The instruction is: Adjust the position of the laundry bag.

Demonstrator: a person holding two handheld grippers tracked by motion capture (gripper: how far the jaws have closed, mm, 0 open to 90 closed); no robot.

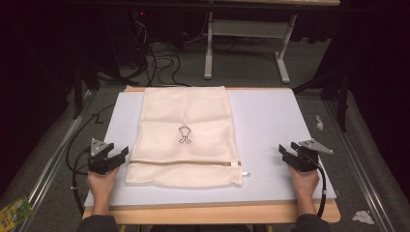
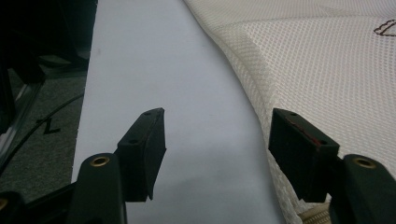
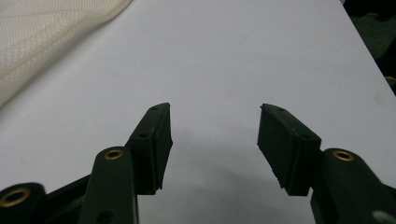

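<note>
With both claws wide and empty, the left claw [image 1: 117, 155] beside the mesh bag [image 1: 185, 130] and the right claw [image 1: 286, 151] well off it, a one-sided grab could bunch the bag.

A cream mesh bag [image 1: 185, 137] lay flat just right of the open left gripper [image 1: 121, 155]; the open right gripper [image 1: 286, 153] rested well apart.

Both forearms in from near edge of table [image 1: 270, 121]. Left gripper [image 1: 116, 157] low near left edge, jaws wide apart, nothing btwn. Right gripper [image 1: 286, 152] low near right edge, jaws also wide, nothing gripped. Both angled inward.
</note>
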